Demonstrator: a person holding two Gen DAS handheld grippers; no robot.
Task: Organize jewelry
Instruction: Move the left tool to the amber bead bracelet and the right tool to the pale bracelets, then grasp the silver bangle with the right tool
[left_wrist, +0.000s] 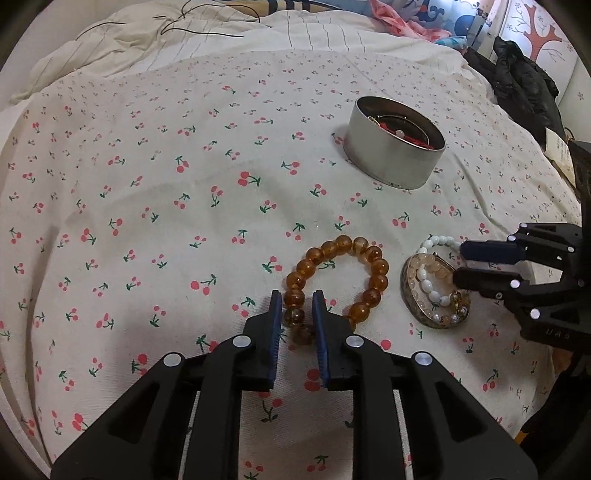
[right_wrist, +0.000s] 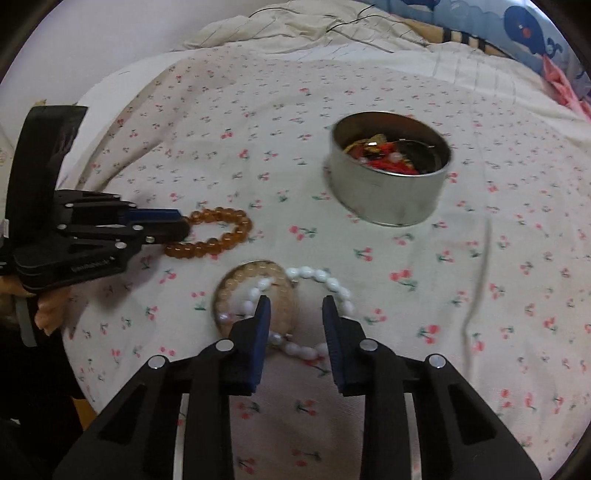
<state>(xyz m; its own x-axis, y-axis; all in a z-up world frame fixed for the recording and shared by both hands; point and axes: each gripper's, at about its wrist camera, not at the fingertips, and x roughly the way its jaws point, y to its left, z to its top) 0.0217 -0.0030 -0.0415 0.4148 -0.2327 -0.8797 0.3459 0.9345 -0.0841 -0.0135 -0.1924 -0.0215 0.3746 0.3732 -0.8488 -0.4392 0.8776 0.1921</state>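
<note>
Amber translucent bead bracelet (left_wrist: 334, 284) between left gripper (left_wrist: 296, 301) pads, grip unclear, white oval-bead bracelet (right_wrist: 314, 291) between loose right gripper (right_wrist: 295, 304) fingers, round silver metal tin (right_wrist: 388, 177) ahead.

My left gripper (left_wrist: 294, 301) and right gripper (right_wrist: 295, 306) match — matte black linkage arms, cut-out triangular windows, round silver pivot pins. Finger pads are ribbed, dark blue. Small pale lettering marks each body — illegible.
</note>
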